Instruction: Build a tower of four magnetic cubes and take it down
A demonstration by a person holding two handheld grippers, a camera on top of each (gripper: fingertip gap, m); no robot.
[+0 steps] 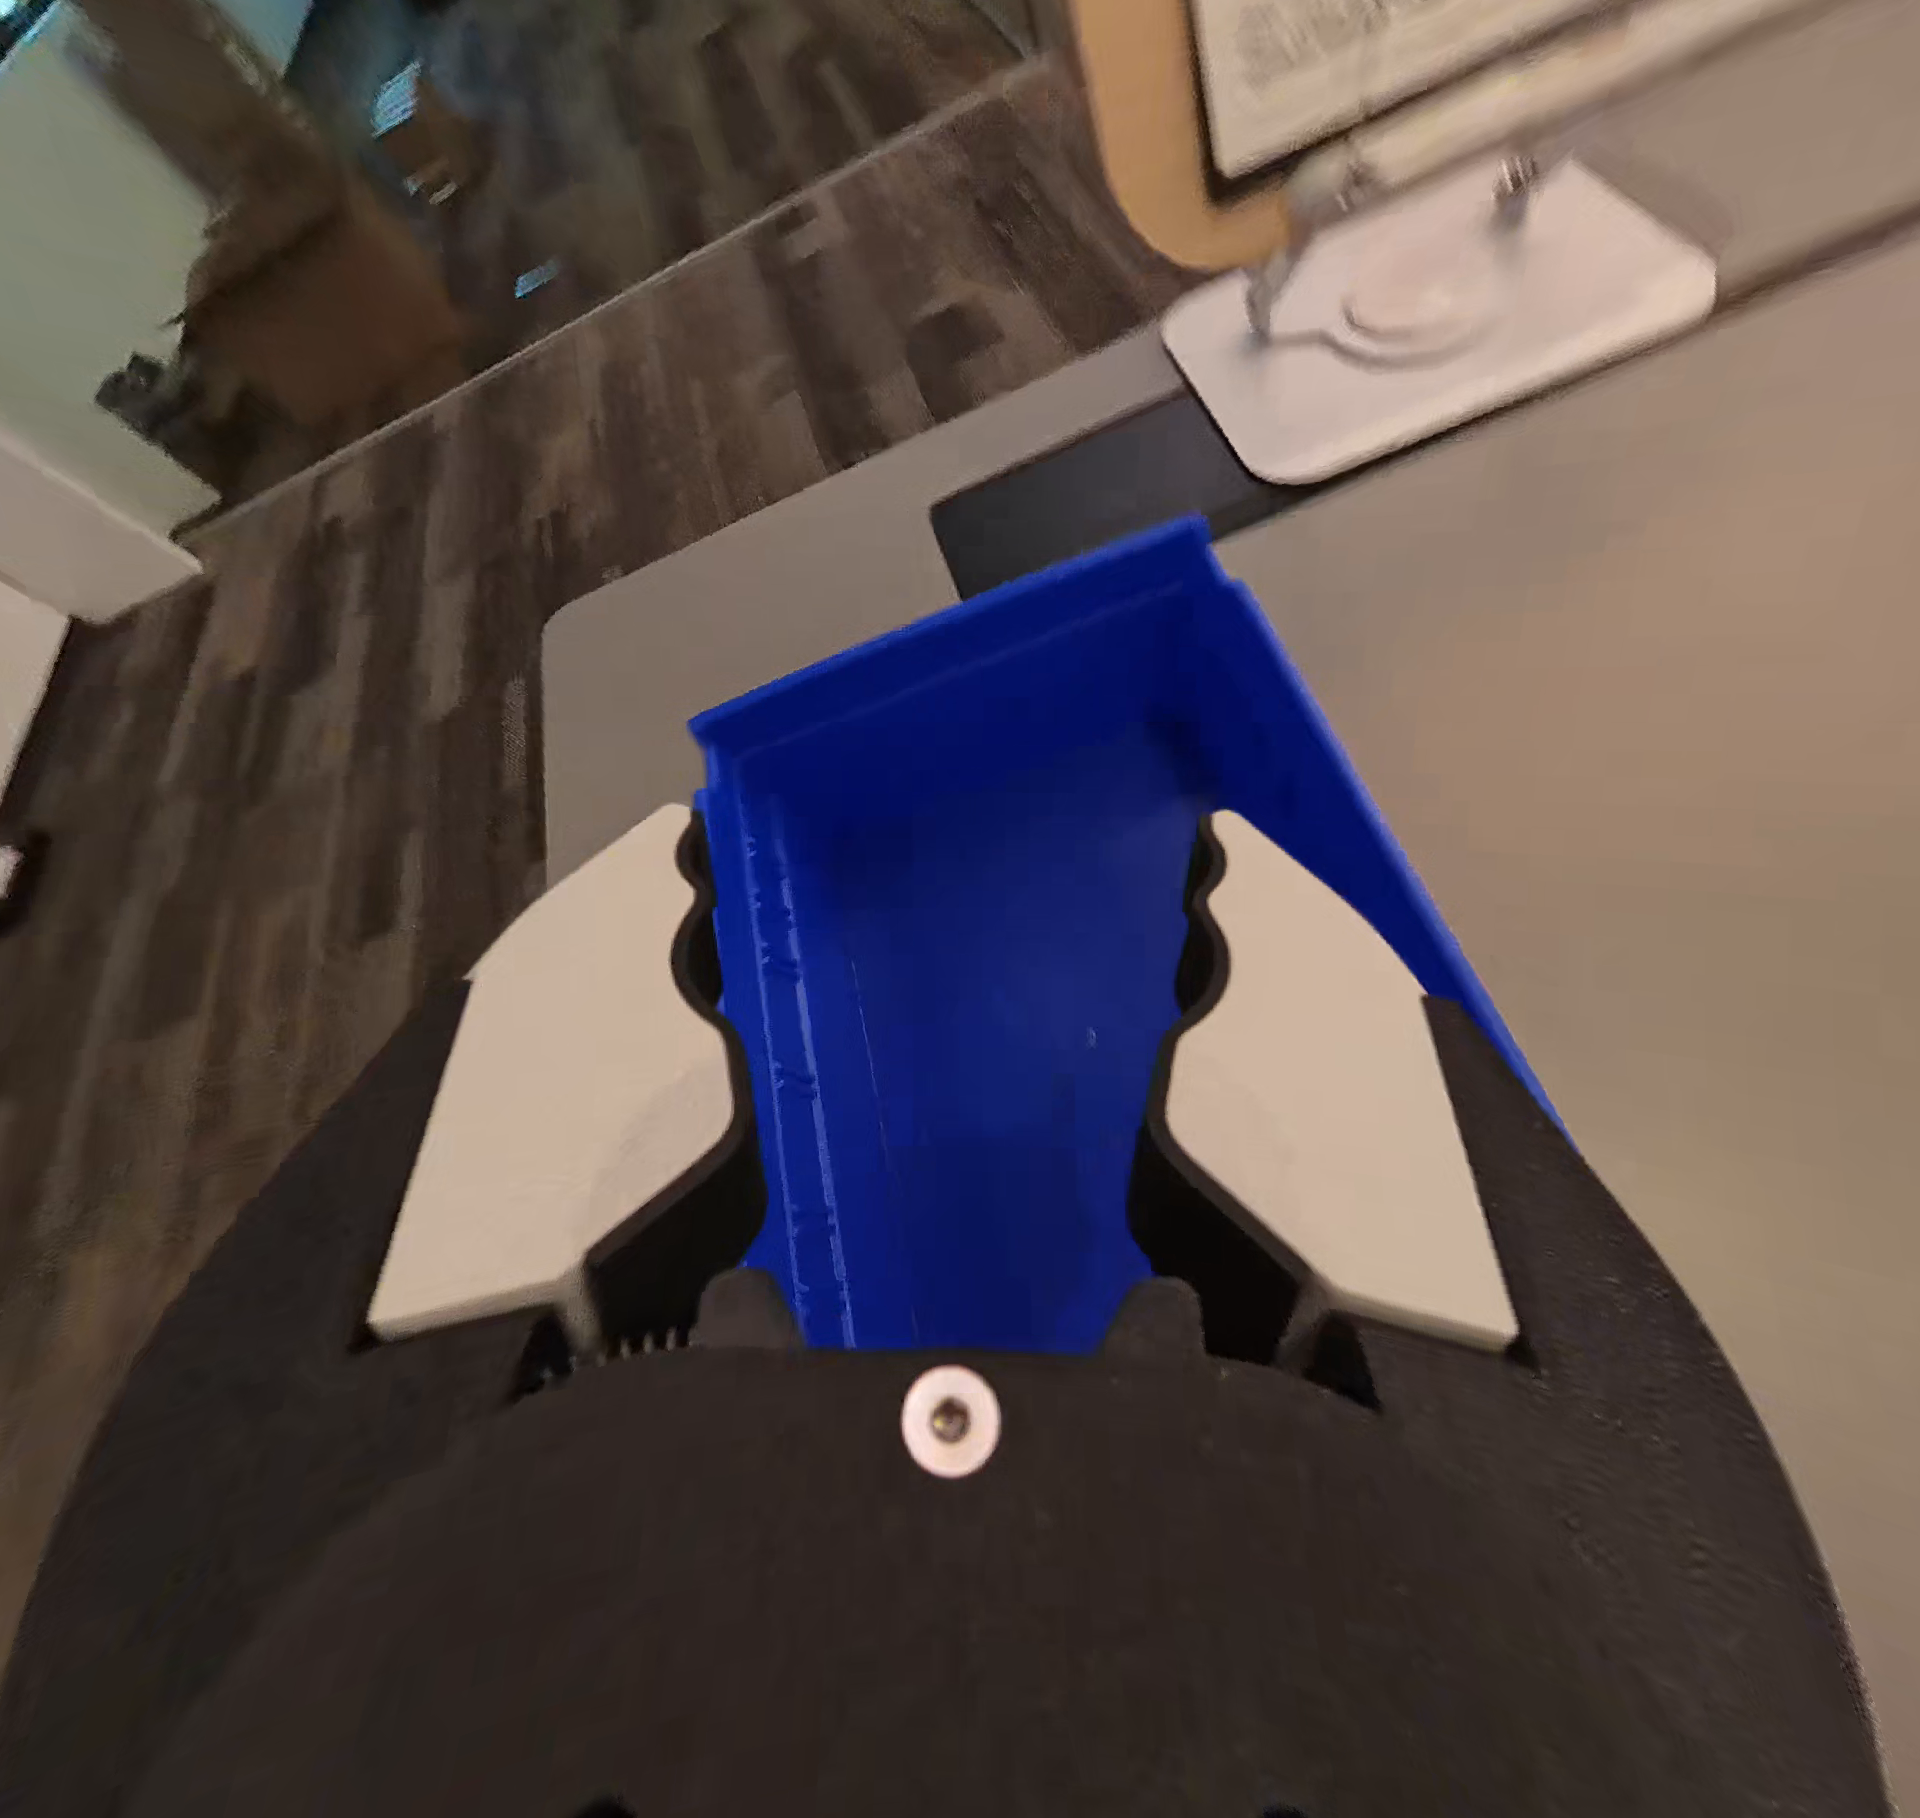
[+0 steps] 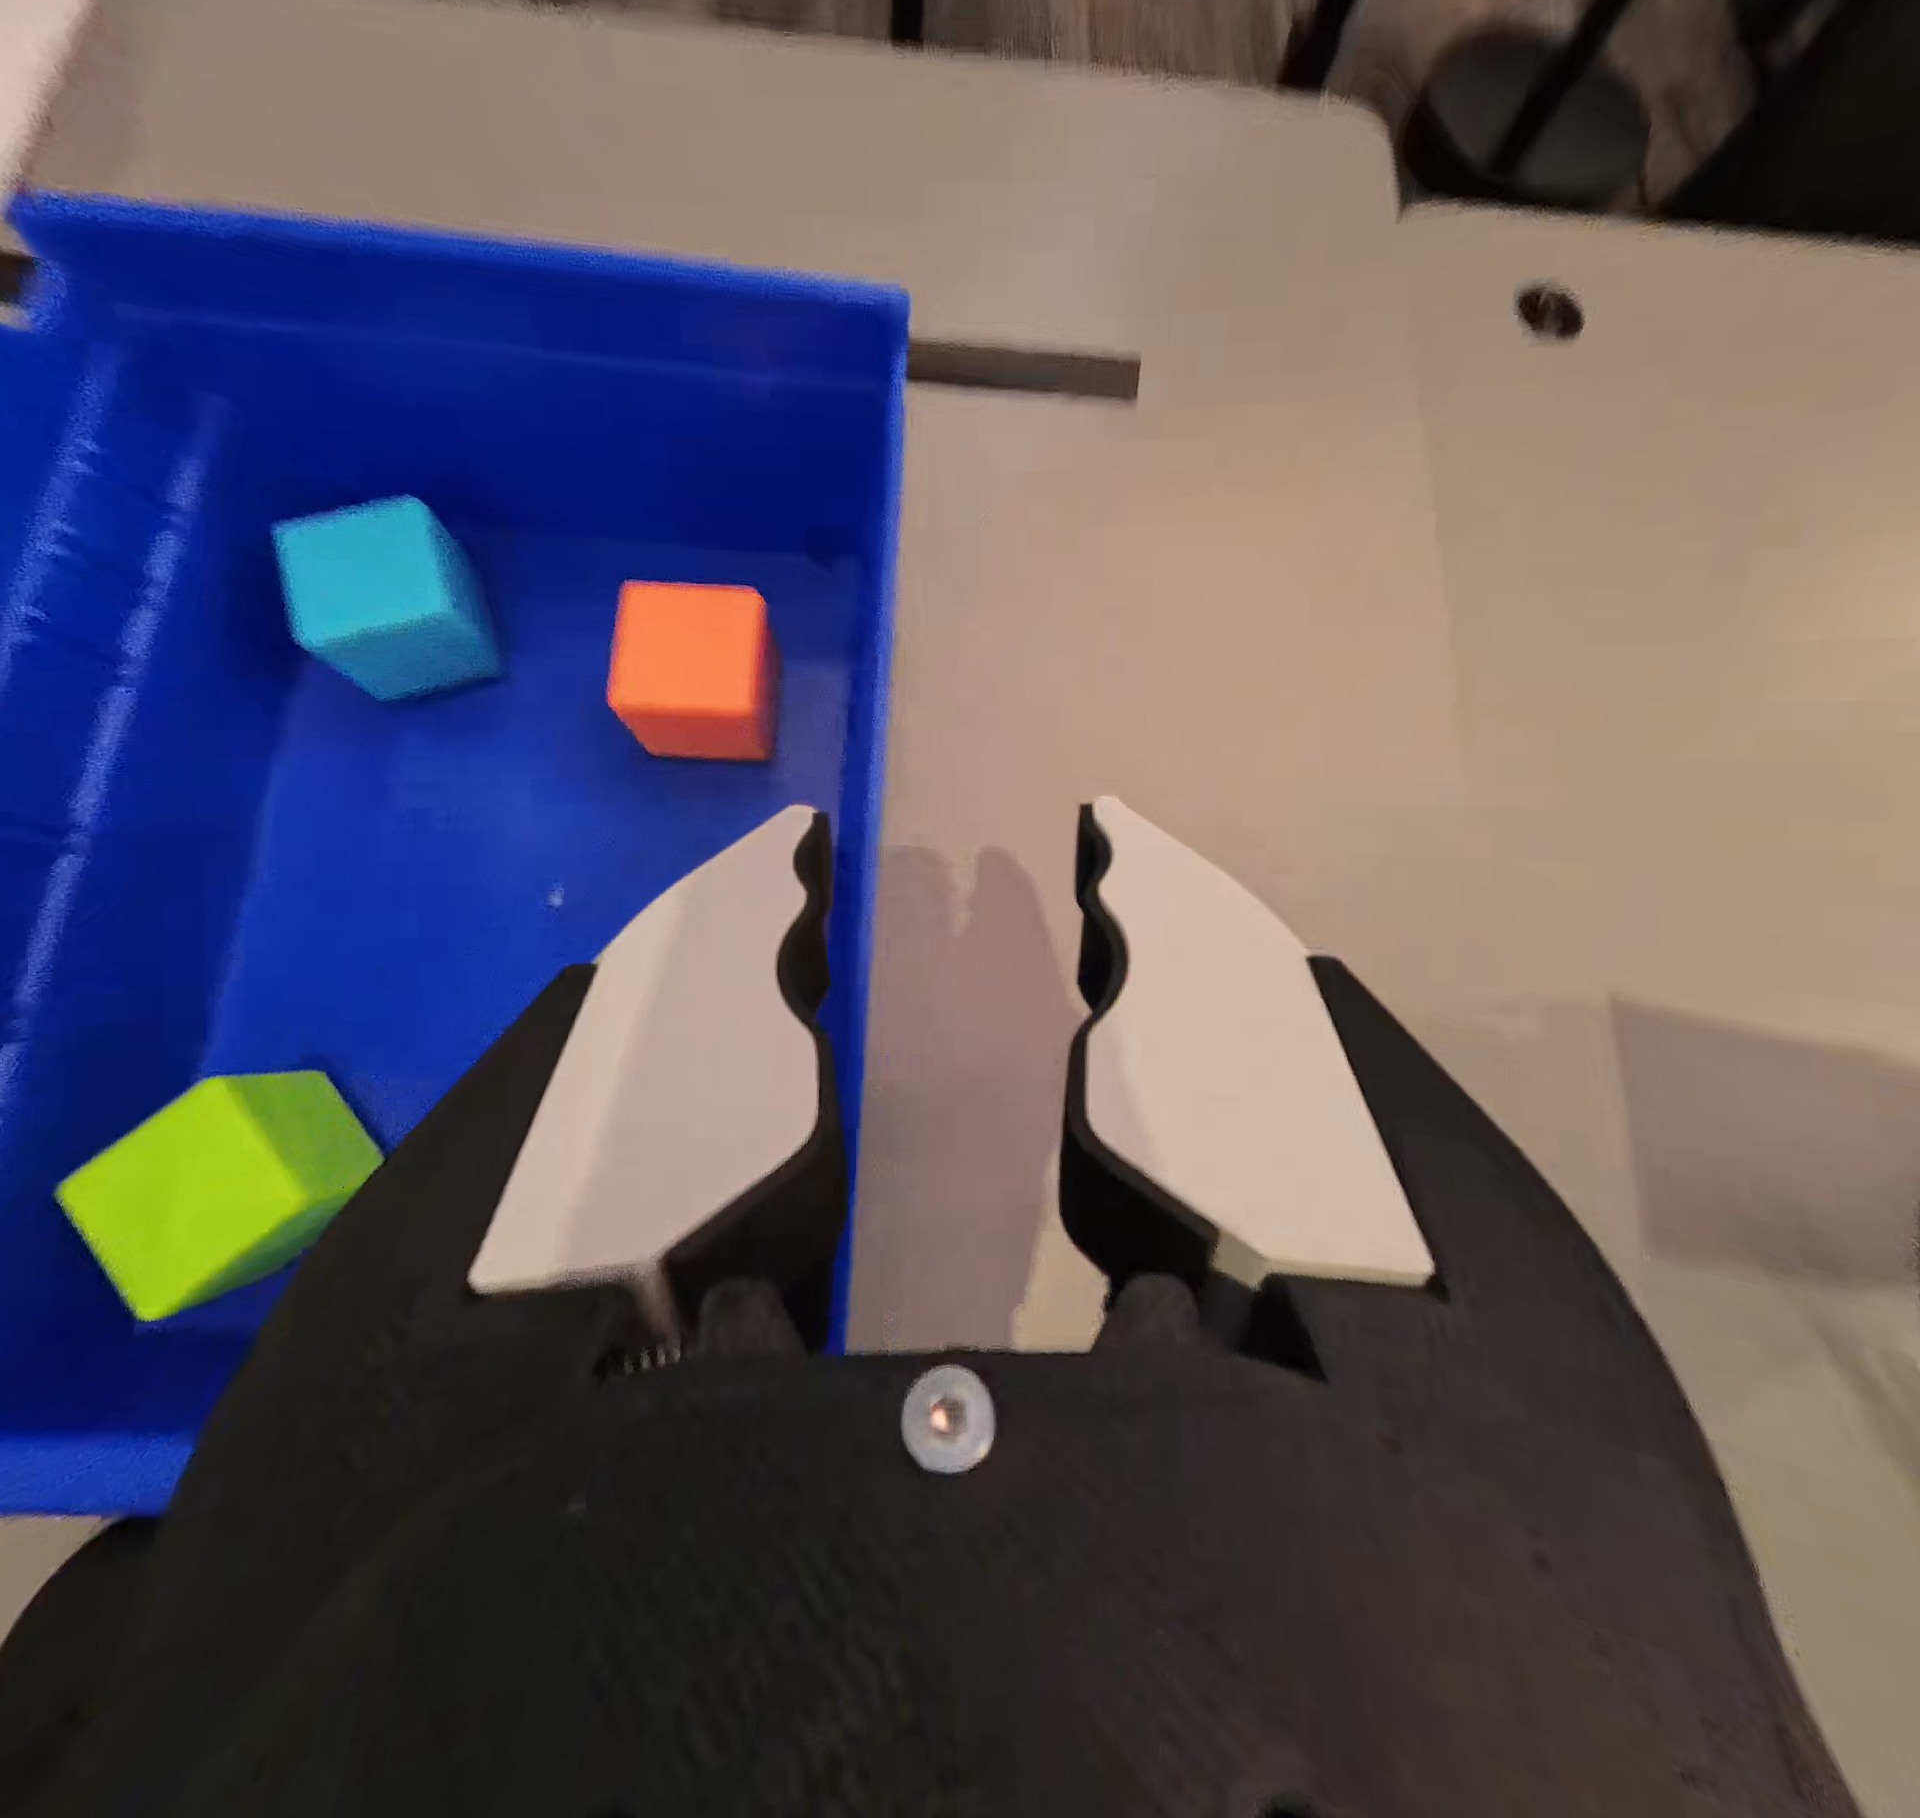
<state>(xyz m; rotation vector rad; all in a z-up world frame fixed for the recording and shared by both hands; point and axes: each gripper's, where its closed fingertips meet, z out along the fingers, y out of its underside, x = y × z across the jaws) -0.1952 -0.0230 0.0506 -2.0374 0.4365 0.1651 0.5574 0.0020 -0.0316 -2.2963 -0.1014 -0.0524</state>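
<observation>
The left gripper (image 1: 951,864) is clamped on a blue box (image 1: 977,937), its fingers pressed against the box's outer walls and the whole thing tilted over the grey table (image 1: 1610,833). From the other side, the same blue box (image 2: 883,521) sits on the table near its left part, and the right gripper (image 2: 951,833) hangs just past the box's right wall with its fingers spread and nothing between them.

Inside the box I count three cubes, lying loose and well apart: one light blue cube (image 2: 384,594) toward the far wall, one orange cube (image 2: 691,667) near the right wall, and one green cube (image 2: 218,1186) near the near-left corner, partly behind the gripper. The task wants four — a fourth is not visible from here.

The cubes look small, stiff and light, with smooth painted faces. I'd take each by two opposite flat sides, squarely, not across corners. Being magnetic, they will likely snap toward each other when brought close, so a firm hold matters.
</observation>
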